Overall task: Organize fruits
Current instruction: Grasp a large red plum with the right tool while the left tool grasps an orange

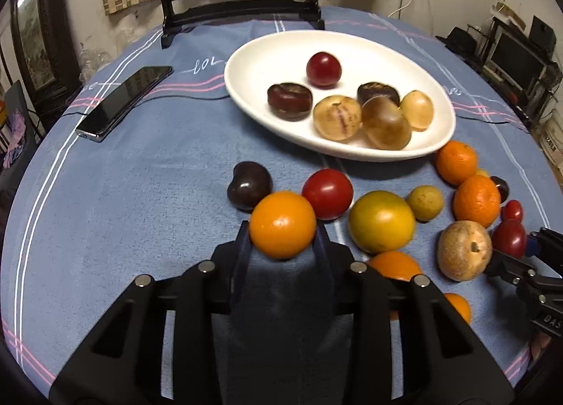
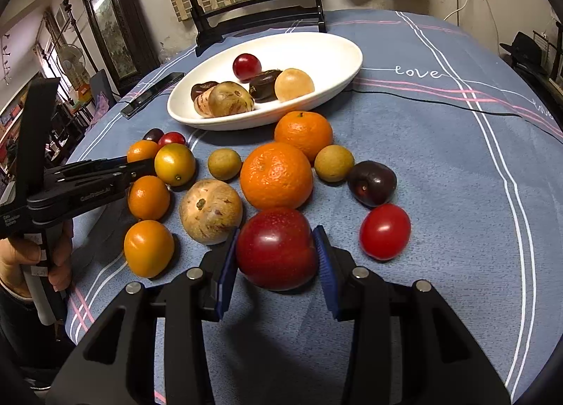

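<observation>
Left hand-held gripper [image 1: 282,229] has both dark fingers pressed against a small orange fruit [image 1: 282,224], smooth-skinned, glossy, round, with a tiny pale navel facing me; it sits between the fingertips just in front of a red tomato [image 1: 327,193] and a dark cherry [image 1: 248,186]. Right hand-held gripper [image 2: 275,250] is closed on a red plum-like fruit [image 2: 276,248], deep red, speckled near the top, shiny, its flanks against the blue pads [image 2: 227,266]; whether it is off the cloth I cannot tell. Just behind it I see a large mandarin [image 2: 277,175] with dimpled peel, and beside that a tan, mottled round fruit [image 2: 210,211] with a dry stem scar. A second mandarin [image 2: 303,130], two dull olive-brown small fruits and a yellow-green one lie loose on the blue tablecloth [image 2: 440,194] of the worktop. The white oval dish [image 1: 352,46] stands farther back, holding a red fruit, two dark brown flat ones and three pale translucent tan ones. A black phone [image 1: 123,102] lies left of the dish. A person's hand [image 2: 31,261] grips the left tool's handle.
</observation>
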